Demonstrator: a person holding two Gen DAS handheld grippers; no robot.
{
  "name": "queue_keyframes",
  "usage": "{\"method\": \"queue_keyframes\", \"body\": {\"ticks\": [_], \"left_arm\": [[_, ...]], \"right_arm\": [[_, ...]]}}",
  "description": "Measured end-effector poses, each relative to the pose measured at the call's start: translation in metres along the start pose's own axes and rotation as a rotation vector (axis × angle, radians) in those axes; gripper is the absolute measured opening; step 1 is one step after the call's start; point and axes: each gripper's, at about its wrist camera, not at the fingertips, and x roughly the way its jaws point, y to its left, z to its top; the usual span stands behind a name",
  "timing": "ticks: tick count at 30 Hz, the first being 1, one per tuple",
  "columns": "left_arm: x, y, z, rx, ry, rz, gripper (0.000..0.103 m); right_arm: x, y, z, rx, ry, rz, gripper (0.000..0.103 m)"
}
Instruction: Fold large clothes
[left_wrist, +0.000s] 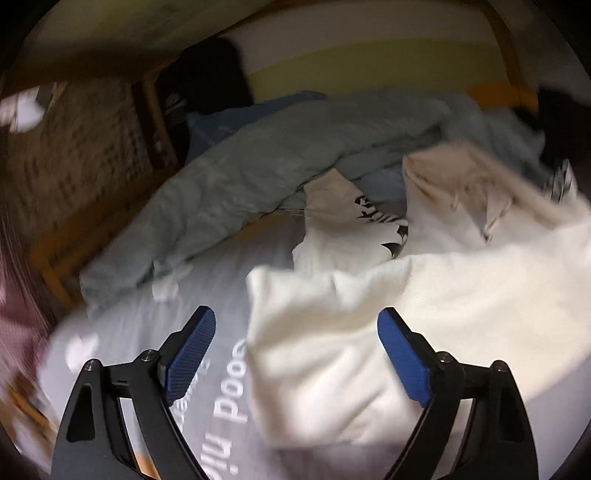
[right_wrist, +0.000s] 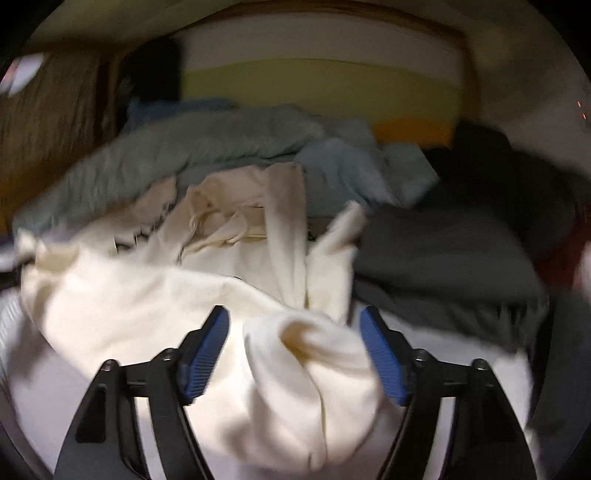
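The cream garment (left_wrist: 424, 321) I'm folding sprawls bunched and creased across the grey printed bedsheet (left_wrist: 155, 332), so I judge most of the folding is left; no neat fold shows yet. Behind it sit a grey-green blanket (left_wrist: 236, 177), a dark grey garment (right_wrist: 450, 254) and a white printed shirt (left_wrist: 343, 229), unfolded. A wooden bed frame (left_wrist: 48, 266) and pale wall (right_wrist: 314, 40) close the blurred room. My left tongs (left_wrist: 295, 354) gape over the garment's edge; my right tongs (right_wrist: 295, 354) gape too, straddling a loose cream bunch, gripping nothing.
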Motion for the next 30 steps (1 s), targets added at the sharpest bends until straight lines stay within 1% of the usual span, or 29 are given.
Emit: {"method": "queue_keyframes", "body": {"ticks": [1,2,4,6,8,10,11,12,13,14,15,16,17,18,19,20,21,22,23,24,25,26,27,28,29,30], "left_arm": [[0.0,0.008,-0.003,-0.026,0.017,-0.017,0.09],[0.004,0.017,-0.007,-0.054,0.045,-0.037,0.09],[0.016,0.023,-0.015,-0.071,0.113,-0.035,0.09],[0.027,0.02,-0.02,-0.045,0.148,-0.013,0.09],[0.036,0.009,-0.022,0.002,0.175,-0.01,0.09],[0.052,0.0,-0.026,0.026,0.235,0.0,0.089],[0.058,-0.002,-0.028,0.02,0.259,0.0,0.077],[0.061,-0.001,-0.029,0.013,0.264,-0.002,0.065],[0.059,0.0,-0.028,0.014,0.243,0.023,0.031],[0.054,0.0,-0.026,0.023,0.198,0.075,0.004],[0.044,0.003,-0.023,0.014,0.146,0.108,0.005],[0.034,0.01,-0.02,-0.029,0.101,0.091,0.005],[0.027,0.016,-0.018,-0.074,0.077,0.072,0.005],[0.024,0.021,-0.016,-0.106,0.066,0.069,0.005],[0.026,0.023,-0.017,-0.117,0.076,0.082,0.005],[0.032,0.023,-0.019,-0.112,0.104,0.092,0.005],[0.042,0.023,-0.02,-0.104,0.143,0.101,0.005],[0.052,0.021,-0.023,-0.094,0.186,0.105,0.005],[0.06,0.019,-0.024,-0.076,0.215,0.1,0.005],[0.065,0.014,-0.025,-0.045,0.234,0.103,0.007],[0.068,0.009,-0.026,-0.012,0.241,0.125,0.011],[0.068,0.007,-0.026,0.002,0.236,0.145,0.015],[0.065,0.009,-0.025,-0.005,0.225,0.14,0.017],[0.059,0.012,-0.024,-0.03,0.21,0.117,0.027],[0.053,0.019,-0.023,-0.078,0.206,0.084,0.041],[0.051,0.028,-0.024,-0.133,0.218,0.053,0.046]], "right_arm": [[-0.002,-0.009,-0.006,0.061,0.026,0.012,0.083],[-0.002,-0.015,-0.011,0.095,0.051,0.017,0.083],[0.002,-0.027,-0.023,0.141,0.112,0.005,0.083],[0.007,-0.036,-0.03,0.184,0.147,-0.005,0.083],[0.017,-0.036,-0.032,0.188,0.187,0.048,0.083],[0.027,-0.032,-0.033,0.179,0.222,0.09,0.078],[0.033,-0.025,-0.033,0.149,0.242,0.103,0.063],[0.036,-0.017,-0.034,0.108,0.25,0.082,0.041],[0.038,-0.01,-0.035,0.067,0.243,0.047,0.028],[0.038,-0.003,-0.035,0.025,0.217,-0.001,0.018],[0.037,0.002,-0.032,-0.002,0.175,-0.041,0.015],[0.029,0.005,-0.027,-0.004,0.106,-0.064,0.014],[0.018,0.007,-0.02,-0.001,0.036,-0.071,0.013],[0.011,0.008,-0.015,0.003,-0.013,-0.073,0.013],[0.009,0.007,-0.011,0.006,-0.033,-0.072,0.013],[0.013,0.006,-0.008,0.004,-0.027,-0.073,0.013],[0.023,0.004,-0.006,-0.005,0.005,-0.073,0.013],[0.043,0.001,-0.007,-0.022,0.083,-0.071,0.013],[0.059,-0.003,-0.01,-0.026,0.144,-0.085,0.016],[0.076,-0.009,-0.016,0.005,0.209,-0.102,0.023],[0.079,-0.013,-0.019,0.038,0.229,-0.095,0.026],[0.077,-0.015,-0.02,0.056,0.225,-0.095,0.034],[0.069,-0.016,-0.019,0.071,0.204,-0.108,0.051],[0.06,-0.016,-0.019,0.067,0.181,-0.136,0.058],[0.053,-0.018,-0.019,0.063,0.158,-0.158,0.063],[0.039,-0.021,-0.021,0.063,0.126,-0.175,0.063]]}}
